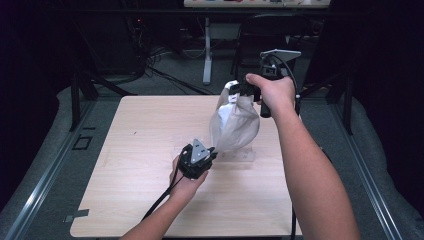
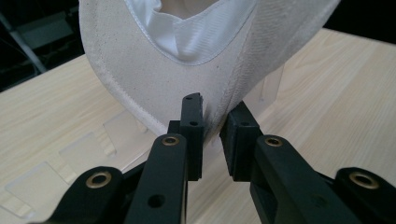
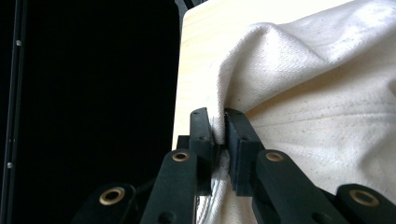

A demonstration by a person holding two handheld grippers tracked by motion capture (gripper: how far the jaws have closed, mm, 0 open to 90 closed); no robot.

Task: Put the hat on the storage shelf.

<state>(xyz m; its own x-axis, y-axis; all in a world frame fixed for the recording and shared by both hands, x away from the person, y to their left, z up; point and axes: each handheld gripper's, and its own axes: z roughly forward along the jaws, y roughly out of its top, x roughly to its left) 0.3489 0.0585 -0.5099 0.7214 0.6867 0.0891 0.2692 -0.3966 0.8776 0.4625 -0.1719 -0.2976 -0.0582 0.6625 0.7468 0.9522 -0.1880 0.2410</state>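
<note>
A cream cloth hat (image 1: pixel 235 122) with a white satin lining (image 2: pixel 187 37) hangs above the wooden table (image 1: pixel 140 130). My right gripper (image 1: pixel 239 92) holds it up by its top edge; in the right gripper view the jaws (image 3: pixel 219 128) pinch a fold of the cream cloth (image 3: pixel 327 93). My left gripper (image 1: pixel 214 152) is at the hat's lower left edge. In the left gripper view its jaws (image 2: pixel 212 126) stand close together with the hat's (image 2: pixel 140 70) stitched edge between them.
A clear plastic stand (image 1: pixel 240 156) lies on the table under the hat, and its flat tabs (image 2: pixel 84 149) reach toward the left gripper. A chair (image 1: pixel 270 35) and a table leg (image 1: pixel 207 50) stand beyond the far edge. Dark floor surrounds the table.
</note>
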